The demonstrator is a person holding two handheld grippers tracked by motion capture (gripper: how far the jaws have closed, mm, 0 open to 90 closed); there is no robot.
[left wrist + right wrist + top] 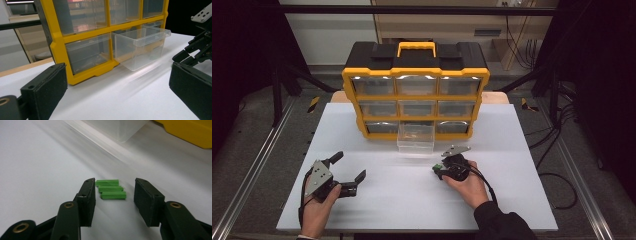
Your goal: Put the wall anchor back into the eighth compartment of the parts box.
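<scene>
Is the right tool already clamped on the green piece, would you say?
No, the right tool is open, its jaws standing either side of the green piece without touching it.

The high view looks forward and down from above the table's (377, 200) near edge, facing the drawer cabinet (414, 90). The left gripper view sits low, close to the cabinet (82, 37), facing its pulled-out drawer (140, 47). The right gripper view angles down at the tabletop (37, 170), very near. All three share the drawer (415, 137) (117, 127).
</scene>
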